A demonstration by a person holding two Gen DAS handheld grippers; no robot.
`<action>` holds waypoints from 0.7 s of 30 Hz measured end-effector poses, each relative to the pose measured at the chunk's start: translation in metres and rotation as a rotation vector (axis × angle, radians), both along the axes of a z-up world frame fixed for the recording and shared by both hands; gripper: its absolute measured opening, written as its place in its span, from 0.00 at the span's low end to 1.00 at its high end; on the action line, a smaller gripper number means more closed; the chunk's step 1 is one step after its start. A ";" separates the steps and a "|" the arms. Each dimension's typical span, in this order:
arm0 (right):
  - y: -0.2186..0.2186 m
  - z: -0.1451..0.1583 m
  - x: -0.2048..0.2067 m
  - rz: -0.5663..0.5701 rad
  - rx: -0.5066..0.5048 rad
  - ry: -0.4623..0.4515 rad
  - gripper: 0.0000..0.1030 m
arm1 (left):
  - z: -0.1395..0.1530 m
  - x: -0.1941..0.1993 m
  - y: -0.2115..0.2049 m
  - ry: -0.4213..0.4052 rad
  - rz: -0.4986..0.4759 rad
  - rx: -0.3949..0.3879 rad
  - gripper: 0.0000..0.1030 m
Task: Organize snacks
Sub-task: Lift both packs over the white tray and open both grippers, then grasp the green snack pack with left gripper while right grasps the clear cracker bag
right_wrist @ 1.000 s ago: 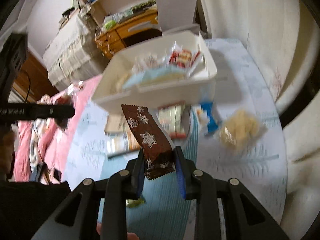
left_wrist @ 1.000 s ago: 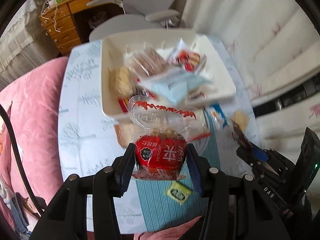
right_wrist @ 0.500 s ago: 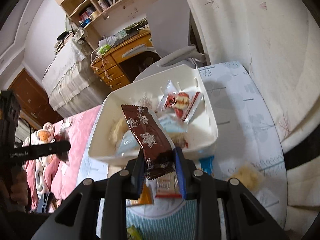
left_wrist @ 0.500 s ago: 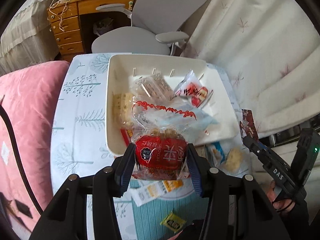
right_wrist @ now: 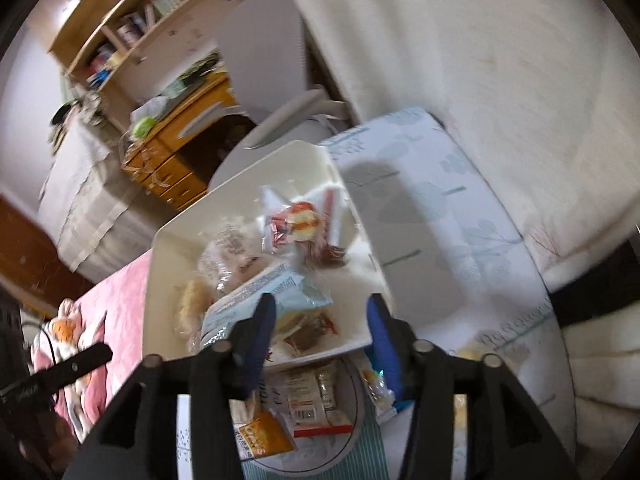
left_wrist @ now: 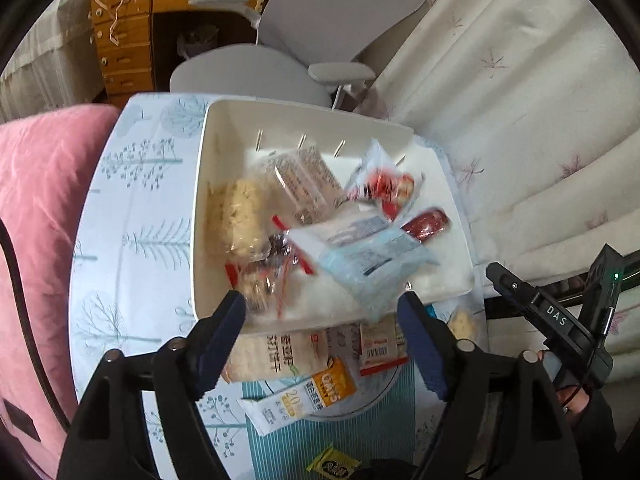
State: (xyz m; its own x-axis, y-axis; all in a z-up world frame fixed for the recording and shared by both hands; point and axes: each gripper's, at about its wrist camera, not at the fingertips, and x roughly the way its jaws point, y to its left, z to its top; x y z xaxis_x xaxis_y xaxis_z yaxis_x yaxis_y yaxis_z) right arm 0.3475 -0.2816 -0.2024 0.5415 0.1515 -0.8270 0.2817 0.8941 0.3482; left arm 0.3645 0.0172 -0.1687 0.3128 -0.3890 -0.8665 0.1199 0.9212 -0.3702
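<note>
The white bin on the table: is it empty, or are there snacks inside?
Not empty. The white bin holds several wrapped snacks, among them a light blue packet and a rice cake. Its floor still shows in places.

left gripper [left_wrist: 320, 320]: matte black plastic frame, two dark blue padded fingers [left_wrist: 224, 328], round silver screws at the pivots. right gripper [right_wrist: 320, 332]: same black frame, brighter blue pads. in the left view its side reads "das", green led lit, dark sleeve [left_wrist: 592, 424] behind.
</note>
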 end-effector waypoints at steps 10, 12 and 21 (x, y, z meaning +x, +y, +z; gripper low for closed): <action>-0.025 -0.014 -0.043 -0.261 0.055 0.146 0.64 | -0.017 -0.025 0.008 0.065 -0.012 0.019 0.83; -0.030 -0.019 -0.052 -0.313 0.057 0.171 0.65 | -0.022 -0.034 0.009 0.089 -0.018 0.025 0.83; -0.053 -0.048 -0.075 -0.411 0.121 0.254 0.65 | -0.034 -0.071 0.008 0.154 0.046 0.089 0.84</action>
